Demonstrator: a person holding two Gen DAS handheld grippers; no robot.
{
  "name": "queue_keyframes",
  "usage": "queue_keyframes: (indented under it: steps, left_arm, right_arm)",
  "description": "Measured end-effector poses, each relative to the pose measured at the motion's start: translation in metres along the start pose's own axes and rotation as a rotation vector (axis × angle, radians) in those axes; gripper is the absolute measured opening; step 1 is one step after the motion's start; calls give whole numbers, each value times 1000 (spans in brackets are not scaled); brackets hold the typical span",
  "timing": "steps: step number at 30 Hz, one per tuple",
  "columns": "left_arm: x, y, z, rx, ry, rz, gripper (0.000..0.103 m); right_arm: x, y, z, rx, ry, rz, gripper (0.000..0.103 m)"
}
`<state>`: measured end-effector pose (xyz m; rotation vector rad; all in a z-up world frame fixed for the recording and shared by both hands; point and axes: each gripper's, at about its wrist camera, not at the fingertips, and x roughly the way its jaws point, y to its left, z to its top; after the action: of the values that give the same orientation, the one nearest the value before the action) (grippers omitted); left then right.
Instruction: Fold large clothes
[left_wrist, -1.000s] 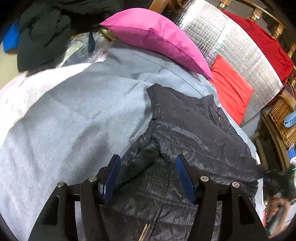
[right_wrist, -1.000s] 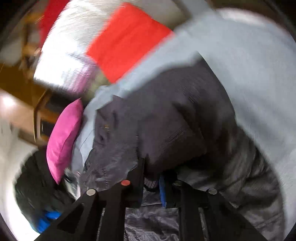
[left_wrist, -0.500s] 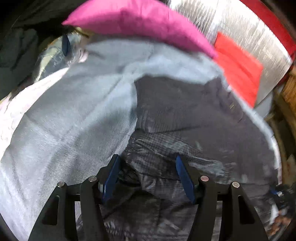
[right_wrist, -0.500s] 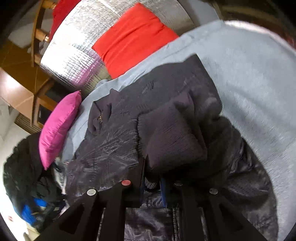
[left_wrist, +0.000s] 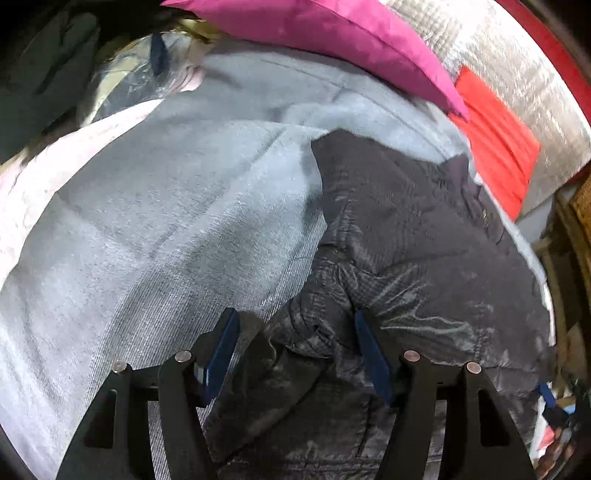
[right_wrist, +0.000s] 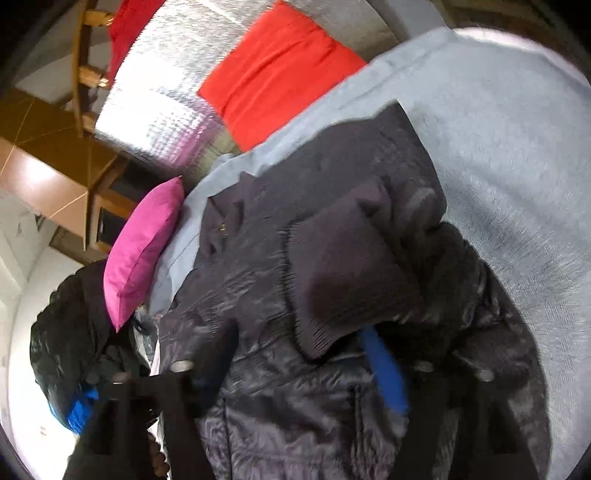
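A dark quilted jacket (left_wrist: 424, 240) lies spread on a grey blanket (left_wrist: 166, 221). My left gripper (left_wrist: 295, 347) hovers open over the jacket's left edge; a fold of fabric lies below its jaws and the pads are clear of it. In the right wrist view the jacket (right_wrist: 258, 295) has a sleeve folded across its body, ending in a ribbed cuff (right_wrist: 343, 280). My right gripper (right_wrist: 301, 365) sits just behind that cuff. Its jaws are opening and no pad presses on the cuff.
A pink pillow (left_wrist: 332, 29) and a red cushion (left_wrist: 495, 136) lean against a silver foil-covered backrest (left_wrist: 498, 55) behind the jacket. A heap of dark clothes (left_wrist: 44, 66) lies at the far left. Bare grey blanket (right_wrist: 498, 147) stretches beside the jacket.
My right gripper's jaws, shut on the sleeve cuff before, now stand apart and the cuff rests on the jacket. My left gripper has come lower and closer to the jacket's edge.
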<state>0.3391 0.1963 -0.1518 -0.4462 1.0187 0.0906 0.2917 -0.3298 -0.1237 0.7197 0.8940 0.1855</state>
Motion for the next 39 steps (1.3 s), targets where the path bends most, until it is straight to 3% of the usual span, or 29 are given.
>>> queue_keyframes:
  steps: [2,5,8,13,15,20,25,35,36,37,39]
  left_arm:
    - [-3,0,0,6,-1,-18,58]
    - [-3,1,-3,9,0,-29,58]
    - [-3,1,-4,-1,0,-35,59]
    - [-25,-3,9,19,-75,-48,58]
    - [-32,-7,19,41,-110,-54,58]
    - [-3,-13,47,41,-57,-52,58]
    - [39,-15,68,2,13,-63,58]
    - [63,-18,98,-4,43,-119,53]
    - [64,-18,98,-5,38,-126,48]
    - [66,-19,100,-1,36,-142,23]
    - [65,-26,103,32,22,-141,15]
  right_arm:
    - [-13,8,0,-44,-1,-34,76]
    - [-39,22,0,-92,-28,-71,76]
    - [-52,43,3,-149,-70,-26,76]
    - [-25,58,16,-170,-35,86,76]
    - [-5,49,20,-145,-5,92,76]
    - [35,15,21,-51,60,75,76]
    - [40,18,17,-109,75,53,76]
    - [51,15,12,-154,116,21,76]
    - [51,15,11,-156,115,20,76]
    - [52,15,10,-162,115,20,76]
    - [52,15,9,-172,114,22,76]
